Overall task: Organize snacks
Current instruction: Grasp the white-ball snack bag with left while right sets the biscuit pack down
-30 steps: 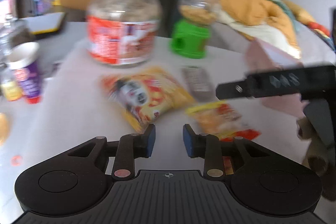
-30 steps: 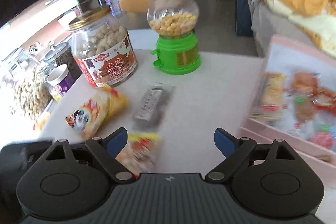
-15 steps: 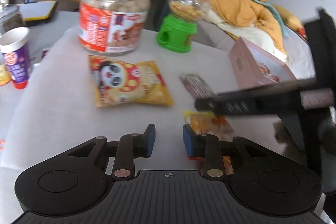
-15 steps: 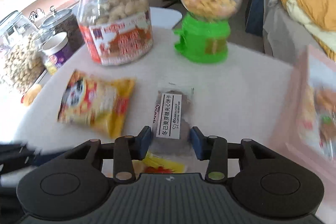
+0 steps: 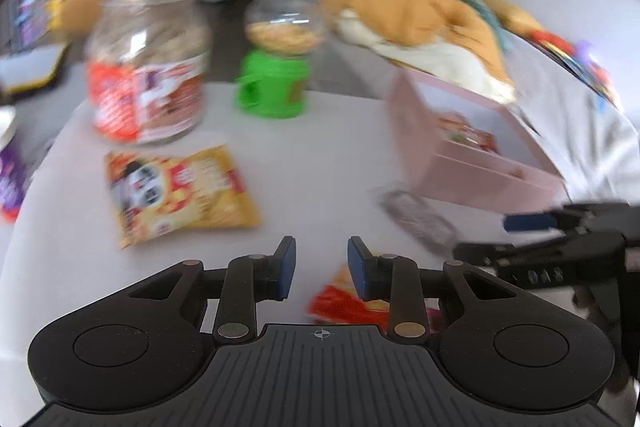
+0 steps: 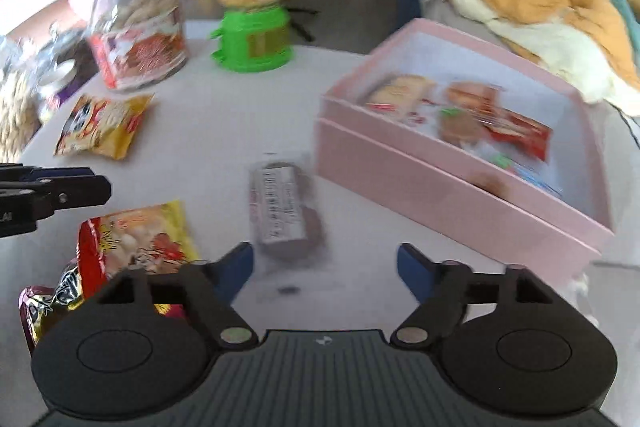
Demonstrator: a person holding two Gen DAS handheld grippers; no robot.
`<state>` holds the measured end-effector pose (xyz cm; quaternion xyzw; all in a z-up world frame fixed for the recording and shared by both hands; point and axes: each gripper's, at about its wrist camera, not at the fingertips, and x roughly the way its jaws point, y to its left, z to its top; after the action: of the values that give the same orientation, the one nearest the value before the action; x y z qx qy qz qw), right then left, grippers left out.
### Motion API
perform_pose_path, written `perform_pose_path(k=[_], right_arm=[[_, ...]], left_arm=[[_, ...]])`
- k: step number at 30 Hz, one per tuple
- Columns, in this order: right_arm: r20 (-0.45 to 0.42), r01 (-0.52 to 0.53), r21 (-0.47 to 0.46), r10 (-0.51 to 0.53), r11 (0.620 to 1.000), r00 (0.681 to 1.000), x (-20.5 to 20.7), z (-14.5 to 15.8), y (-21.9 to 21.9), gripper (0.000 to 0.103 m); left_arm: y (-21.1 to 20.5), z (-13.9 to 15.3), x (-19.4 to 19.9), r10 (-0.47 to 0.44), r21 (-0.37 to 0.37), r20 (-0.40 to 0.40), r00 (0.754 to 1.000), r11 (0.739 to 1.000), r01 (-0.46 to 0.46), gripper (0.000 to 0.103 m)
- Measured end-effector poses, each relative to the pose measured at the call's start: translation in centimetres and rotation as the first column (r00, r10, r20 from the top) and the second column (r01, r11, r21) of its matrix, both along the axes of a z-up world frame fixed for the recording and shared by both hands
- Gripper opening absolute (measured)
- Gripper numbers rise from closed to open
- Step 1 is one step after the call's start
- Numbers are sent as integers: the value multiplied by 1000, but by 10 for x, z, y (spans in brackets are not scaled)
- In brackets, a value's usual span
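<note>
Right gripper (image 6: 325, 269), jaws spread wide and empty, hangs over the dark snack bar (image 6: 282, 209) lying flat beside the pink box (image 6: 452, 193); light, crinkly and probably slippery, best pinched across its narrow middle

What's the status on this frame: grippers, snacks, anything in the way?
Left gripper open, empty. Right gripper open wide, empty. Dark biscuit packet on table just ahead of right fingers, outside pink box. Path clear.
</note>
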<state>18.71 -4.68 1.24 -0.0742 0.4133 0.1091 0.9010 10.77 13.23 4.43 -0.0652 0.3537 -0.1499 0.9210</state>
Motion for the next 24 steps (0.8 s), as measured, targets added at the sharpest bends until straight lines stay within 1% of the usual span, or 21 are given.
perform_pose_path(k=[2,4,6,7,8,9,10,11,12,13,14,15,16,19,21,22,24], right_arm=[[3,23,10,-23,1000,1000,-4,0,-11,83],[5,38,12,-38,999,999,-8,-2,-18,85],[4,45,7,-45,999,999,-11,-3,-24,86],[1,46,1,-46,999,999,-13,-5,-25,86],[-1,47,-5,-47,999,999,-14,-7,-26,86],[-2,48,-12,-48,999,999,-15,-11,-26,87],[-3,48,-23,-48,999,999,-16,-14,-25,88],[7,52,-27,-51,998,999,-18,-16,-26,93],[26,64,-36,-63,997,998,-20,-18,-27,99],[39,72,-49,-70,996,997,-22,-19,-27,102],[53,79,-56,-76,995,996,-24,-21,-28,103],[59,84,-44,-81,995,995,-25,-22,-29,103],[62,94,-25,-93,995,994,-26,-23,-32,103],[63,118,55,-121,991,991,-29,-28,-44,103],[65,113,61,-117,992,991,-29,-28,-45,103],[68,114,58,-117,992,991,-29,-28,-45,103],[73,115,52,-118,992,990,-30,-28,-43,103]], left_arm=[[-19,6,-2,-93,29,13,996,995,93,33],[-37,6,-5,-176,74,9,984,982,175,33],[-56,-1,-7,-249,148,-26,968,957,250,35],[-62,-4,-8,-268,177,-40,963,946,271,36],[-67,-8,-10,-283,219,-37,958,933,284,36],[-69,-9,-12,-294,240,-23,956,926,290,36],[-68,-9,-11,-296,243,-22,955,925,292,36],[-66,-9,-9,-290,239,-19,957,928,286,36],[-62,-9,-7,-270,247,-12,963,932,265,35],[-59,-9,-5,-242,276,2,970,933,232,35],[-57,-10,-1,-201,326,18,980,927,184,37],[-55,-13,3,-168,357,18,986,922,150,36],[-51,-15,6,-141,369,10,990,921,128,37],[-45,-14,11,-154,317,-9,988,937,149,48],[-46,-14,12,-175,289,-15,984,942,172,61],[-47,-15,11,-182,281,-15,983,943,178,64],[-47,-16,12,-197,258,-16,980,946,194,75]])
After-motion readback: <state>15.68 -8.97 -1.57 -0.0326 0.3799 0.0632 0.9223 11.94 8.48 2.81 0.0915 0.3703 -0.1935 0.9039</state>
